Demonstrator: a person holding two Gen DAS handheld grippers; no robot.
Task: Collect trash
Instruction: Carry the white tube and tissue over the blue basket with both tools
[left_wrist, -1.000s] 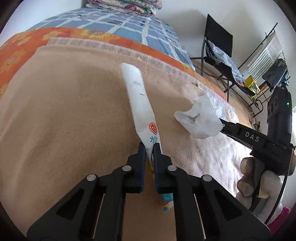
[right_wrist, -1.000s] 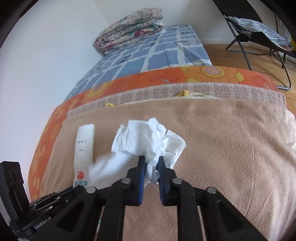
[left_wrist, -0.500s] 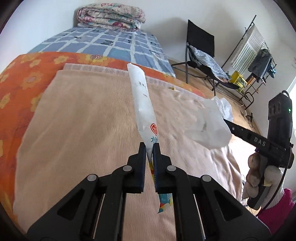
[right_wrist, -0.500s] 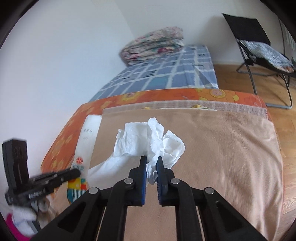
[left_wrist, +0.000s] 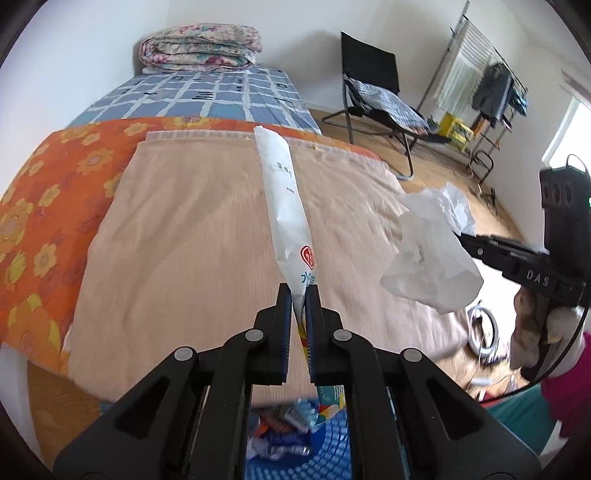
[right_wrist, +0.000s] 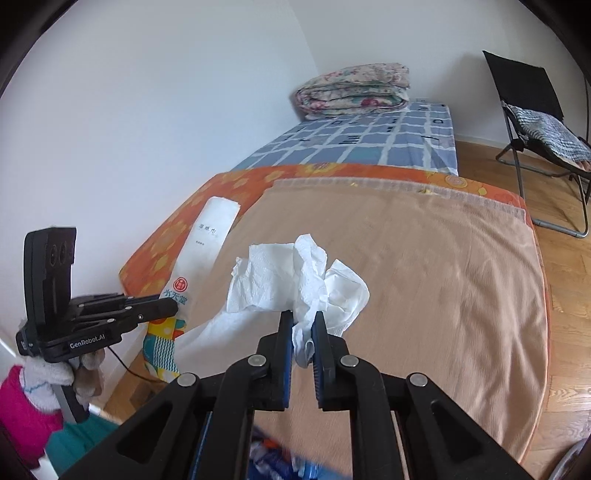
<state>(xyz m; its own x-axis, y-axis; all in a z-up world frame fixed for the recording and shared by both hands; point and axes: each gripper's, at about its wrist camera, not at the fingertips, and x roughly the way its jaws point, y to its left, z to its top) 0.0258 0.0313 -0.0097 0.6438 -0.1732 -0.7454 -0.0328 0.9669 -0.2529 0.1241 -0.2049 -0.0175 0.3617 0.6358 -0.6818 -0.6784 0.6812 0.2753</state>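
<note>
I am pinching a long white wrapper (left_wrist: 286, 206) near its printed lower end with my left hand-held gripper (left_wrist: 298, 295), its jaws pressed tight on the plastic; the wrapper is hanging in the air above the tan blanket (left_wrist: 177, 236) on the bed. To the right, my right hand-held gripper (right_wrist: 302, 325) is squeezing a crumpled white tissue (right_wrist: 295, 284), also off the bed. A blue bin (left_wrist: 332, 435) holding other wrappers is showing at the near edge, below both grippers. To finish well, I judge I should be bringing both pieces squarely over that bin before releasing, keeping each grip firm since the limp tissue could slip or drift.
</note>
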